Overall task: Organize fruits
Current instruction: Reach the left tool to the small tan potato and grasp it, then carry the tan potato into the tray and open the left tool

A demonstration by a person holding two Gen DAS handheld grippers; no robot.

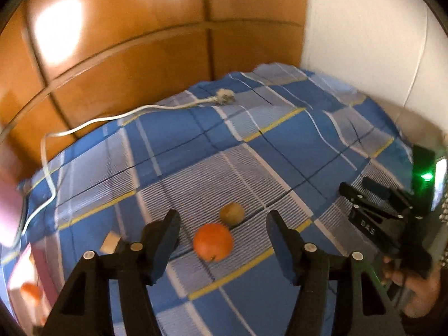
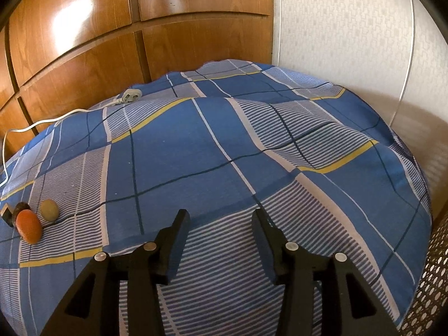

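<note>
An orange fruit (image 1: pixel 213 241) lies on the blue checked bedsheet (image 1: pixel 252 151), with a brownish-green round fruit (image 1: pixel 231 212) just behind it. My left gripper (image 1: pixel 222 224) is open and empty, hovering above with the orange between its fingers in view. A second orange fruit (image 1: pixel 30 292) shows blurred at the bottom left, in a pale container. My right gripper (image 2: pixel 219 221) is open and empty over bare sheet; it also shows in the left wrist view (image 1: pixel 361 198). The right wrist view shows the orange (image 2: pixel 28 225), the greenish fruit (image 2: pixel 49 210) and a dark fruit (image 2: pixel 21 207) at far left.
A white cable with a plug (image 1: pixel 224 96) lies across the far side of the bed. A wooden wardrobe (image 1: pixel 126 42) stands behind, a white wall (image 2: pixel 350 42) to the right. A small light box (image 1: pixel 110 242) sits by the left finger. A perforated surface (image 2: pixel 431 280) is at the lower right.
</note>
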